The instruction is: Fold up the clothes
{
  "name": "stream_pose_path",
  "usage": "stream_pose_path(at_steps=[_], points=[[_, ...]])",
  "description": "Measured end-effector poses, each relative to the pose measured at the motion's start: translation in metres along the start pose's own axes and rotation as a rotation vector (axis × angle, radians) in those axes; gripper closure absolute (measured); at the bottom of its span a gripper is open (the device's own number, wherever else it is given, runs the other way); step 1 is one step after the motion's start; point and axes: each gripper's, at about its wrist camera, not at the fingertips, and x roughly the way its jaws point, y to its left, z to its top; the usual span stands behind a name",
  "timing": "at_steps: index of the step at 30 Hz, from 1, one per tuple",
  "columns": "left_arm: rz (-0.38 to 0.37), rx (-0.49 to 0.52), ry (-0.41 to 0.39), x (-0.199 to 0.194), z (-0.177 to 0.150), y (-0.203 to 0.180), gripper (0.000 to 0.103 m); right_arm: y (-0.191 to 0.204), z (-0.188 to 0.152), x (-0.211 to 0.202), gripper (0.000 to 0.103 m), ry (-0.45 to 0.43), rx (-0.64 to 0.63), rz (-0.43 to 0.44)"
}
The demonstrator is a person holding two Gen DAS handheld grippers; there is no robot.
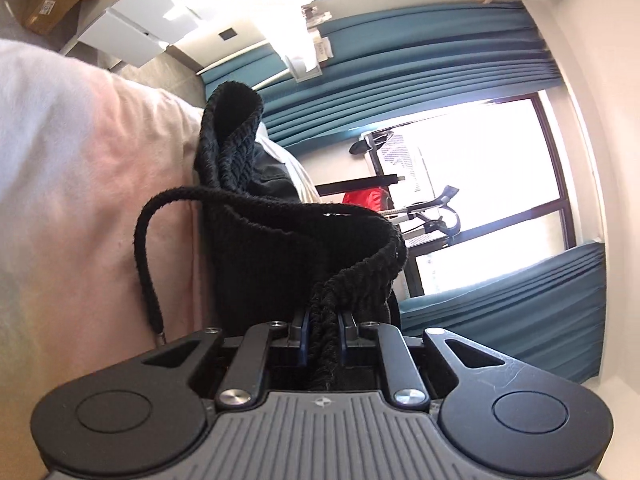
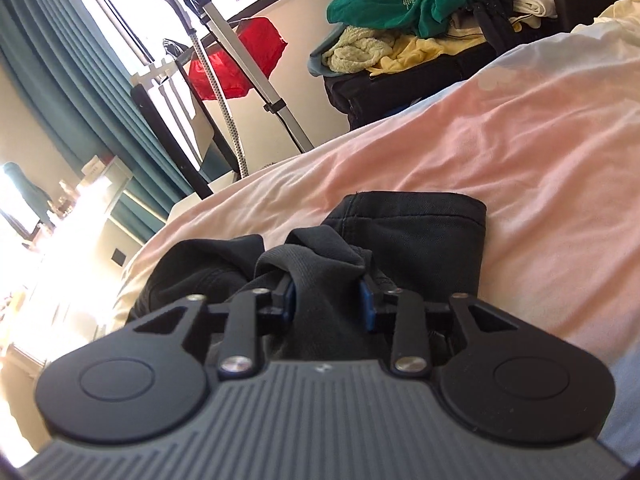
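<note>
The left gripper (image 1: 324, 322) is clamped tight on the ribbed waistband of the black trousers (image 2: 424, 236), its drawcord (image 1: 146, 248) dangling. The right gripper (image 2: 328, 292) has its jaws closed around a thick bunch of the same garment, probably to lift and straighten it. The trousers lie crumpled mid-bed on the pink sheet (image 2: 500, 152).

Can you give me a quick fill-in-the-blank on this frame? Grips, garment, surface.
1. The left gripper is shut on the garment's ribbed ____.
2. The black garment lies on a ____ bedsheet.
3. A loose black ____ hangs beside the left gripper.
4. The right gripper holds a bunched fold of ____ fabric.

Missing: waistband; pink; drawstring; black
</note>
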Motion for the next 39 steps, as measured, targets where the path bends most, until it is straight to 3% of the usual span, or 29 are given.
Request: stream_pose_path(at_steps=[1, 2, 9, 14, 18, 24, 28, 32, 35, 39], points=[[-0.007, 0.027, -0.013, -0.005, 0.002, -0.003, 0.089, 0.002, -0.005, -0.004, 0.091, 0.001, -0.023, -0.024], [-0.011, 0.056, -0.024, -0.01, 0.004, -0.007, 0.089, 0.005, -0.009, -0.012, 0.094, -0.008, -0.043, -0.038], [0.017, 0.008, -0.103, -0.067, 0.032, -0.009, 0.09, 0.011, -0.042, -0.129, 0.096, -0.098, -0.054, 0.03], [0.074, 0.037, -0.118, -0.117, 0.054, -0.03, 0.092, -0.004, -0.101, -0.228, 0.097, -0.081, -0.047, 0.122], [0.166, 0.037, -0.046, -0.142, 0.076, -0.037, 0.092, -0.022, -0.166, -0.277, 0.098, 0.001, -0.078, 0.174], [0.35, 0.148, 0.042, -0.125, 0.078, -0.048, 0.087, -0.052, -0.248, -0.271, 0.098, 0.134, -0.126, 0.146], [0.426, 0.282, 0.036, -0.12, 0.059, -0.061, 0.08, -0.086, -0.263, -0.255, 0.098, 0.138, 0.002, 0.174], [0.423, 0.401, 0.023, -0.128, 0.041, -0.091, 0.063, -0.106, -0.253, -0.252, 0.096, 0.142, 0.154, 0.265], [0.405, 0.51, 0.011, -0.14, 0.019, -0.111, 0.05, -0.111, -0.246, -0.264, 0.093, 0.108, 0.197, 0.309], [0.378, 0.673, 0.028, -0.148, -0.022, -0.138, 0.046, -0.118, -0.233, -0.276, 0.091, 0.064, 0.23, 0.307]])
